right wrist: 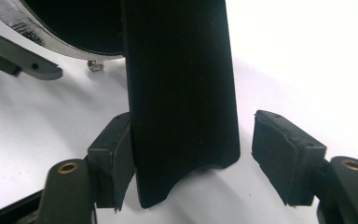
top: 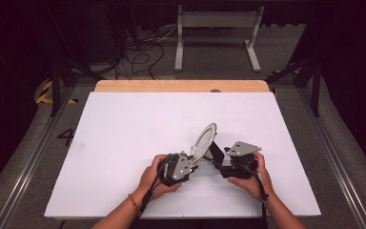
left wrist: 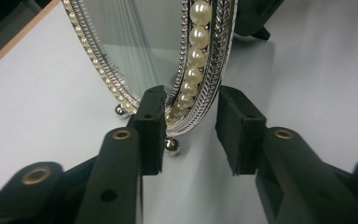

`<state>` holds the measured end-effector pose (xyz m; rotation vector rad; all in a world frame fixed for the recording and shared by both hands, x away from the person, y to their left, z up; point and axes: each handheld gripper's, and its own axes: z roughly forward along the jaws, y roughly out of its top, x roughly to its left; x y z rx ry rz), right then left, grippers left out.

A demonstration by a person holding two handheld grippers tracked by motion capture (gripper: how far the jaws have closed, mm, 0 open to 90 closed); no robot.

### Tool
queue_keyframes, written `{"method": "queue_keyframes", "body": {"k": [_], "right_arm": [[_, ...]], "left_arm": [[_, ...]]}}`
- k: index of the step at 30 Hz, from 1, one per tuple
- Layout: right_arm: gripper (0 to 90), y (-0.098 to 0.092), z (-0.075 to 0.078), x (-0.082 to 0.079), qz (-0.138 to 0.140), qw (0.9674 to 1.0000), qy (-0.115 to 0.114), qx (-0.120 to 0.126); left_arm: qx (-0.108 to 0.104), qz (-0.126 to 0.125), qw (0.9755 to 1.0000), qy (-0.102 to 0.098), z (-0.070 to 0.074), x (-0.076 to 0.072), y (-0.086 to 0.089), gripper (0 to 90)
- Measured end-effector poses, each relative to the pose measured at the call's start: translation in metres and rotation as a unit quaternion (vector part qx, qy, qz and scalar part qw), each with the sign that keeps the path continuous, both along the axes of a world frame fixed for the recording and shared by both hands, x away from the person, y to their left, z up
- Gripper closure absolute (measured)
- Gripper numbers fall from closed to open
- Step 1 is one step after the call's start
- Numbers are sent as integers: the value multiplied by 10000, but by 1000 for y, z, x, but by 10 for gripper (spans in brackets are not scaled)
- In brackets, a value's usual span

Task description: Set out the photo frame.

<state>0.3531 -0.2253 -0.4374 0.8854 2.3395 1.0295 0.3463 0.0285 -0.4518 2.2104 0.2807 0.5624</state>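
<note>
An oval silver picture frame (top: 204,139) with a pearl border stands tilted on the white table (top: 124,133), propped by a black back stand (top: 215,151). My left gripper (top: 195,161) reaches its lower rim from the left. In the left gripper view the pearl rim (left wrist: 200,60) sits between the jaws of the left gripper (left wrist: 191,126); the left pad is at the rim, the right pad stands clear, so it is open. The right gripper (right wrist: 200,154) straddles the black stand (right wrist: 182,93); one pad touches it, the other is apart. The frame rests on small ball feet (left wrist: 171,147).
The table's wooden far edge (top: 181,86) lies beyond the white top. A white metal support (top: 217,28) and loose cables (top: 138,57) are on the floor behind. Bare white surface spreads to the left, right and far side of the frame.
</note>
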Motion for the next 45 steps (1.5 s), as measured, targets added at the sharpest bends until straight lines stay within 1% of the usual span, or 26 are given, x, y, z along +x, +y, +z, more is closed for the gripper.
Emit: {"method": "queue_keyframes", "body": {"k": [3, 5, 8, 10, 11, 12, 14, 16, 17, 19, 21, 22, 24, 27, 29, 31, 32, 33, 34, 35, 36, 38, 40, 42, 43, 45], "right_arm": [[335, 0, 10, -7, 25, 9997, -146, 213], [380, 1, 19, -15, 63, 9991, -235, 343], [427, 5, 27, -27, 202, 9980, -346, 483], [456, 9, 30, -34, 241, 9975, -422, 518], [457, 11, 31, -36, 316, 9969, -413, 591], [459, 13, 33, -39, 308, 9967, -442, 600], [456, 16, 35, -41, 390, 9954, -331, 806], [435, 21, 35, -42, 312, 9950, -294, 907], [421, 23, 35, -43, 318, 9944, -254, 971], [385, 28, 35, -43, 277, 9942, -244, 1011], [361, 32, 36, -42, 301, 9936, -236, 1062], [344, 34, 37, -42, 274, 9936, -268, 1065], [334, 36, 40, -42, 320, 9917, -209, 1230], [321, 40, 40, -41, 285, 9923, -207, 1189], [321, 42, 40, -40, 154, 9935, -212, 1107], [324, 43, 40, -39, 117, 9928, -154, 1182], [329, 45, 39, -38, 104, 9924, -126, 1216], [335, 47, 38, -37, 97, 9930, -124, 1174], [340, 49, 37, -36, 102, 9931, -107, 1164], [347, 52, 35, -36, 139, 9931, -67, 1163], [346, 55, 33, -35, 114, 9936, -36, 1120], [347, 59, 30, -33, 21, 9934, -26, 1144], [346, 62, 27, -31, -174, 9932, -21, 1153], [357, 64, 24, -29, -280, 9910, 50, 1305], [348, 66, 23, -28, -313, 9906, 55, 1330], [353, 68, 21, -27, -371, 9912, 20, 1274]], "left_arm": [[-170, -82, 9998, 107, 6, 1, 10, 576], [-245, -62, 9996, 155, 10, 2, 16, 565], [-271, -59, 9994, 185, 14, 1, 24, 541], [-282, -90, 9992, 259, 16, 1, 30, 520], [-260, -62, 9993, 272, 16, 0, 33, 513], [-233, -73, 9993, 297, 16, 0, 35, 501], [-63, -40, 9997, 237, 18, -2, 39, 495], [48, 17, 9998, 207, 20, -2, 43, 482], [27, 33, 9998, 209, 22, -2, 45, 479], [-107, 80, 9995, 302, 24, -4, 50, 457], [66, 99, 9996, 247, 23, -9, 56, 439], [74, 128, 9995, 276, 21, -12, 59, 427], [78, 161, 9993, 322, 17, -17, 65, 388], [170, 187, 9990, 379, 13, -24, 73, 334], [217, 240, 9988, 377, 10, -28, 78, 323], [125, 273, 9987, 415, 7, -29, 81, 303], [16, 312, 9985, 450, 5, -29, 83, 298], [-44, 343, 9981, 519, 3, -29, 84, 297], [9, 342, 9978, 560, 1, -29, 83, 297], [140, 323, 9980, 518, -1, -29, 81, 291], [178, 278, 9982, 501, -2, -30, 79, 287], [177, 223, 9980, 563, -4, -30, 76, 285], [231, 168, 9980, 559, -4, -30, 73, 283], [221, 108, 9981, 573, -5, -30, 72, 281], [245, 84, 9980, 580, -5, -30, 71, 281], [292, 60, 9979, 581, -6, -30, 70, 280]]}}
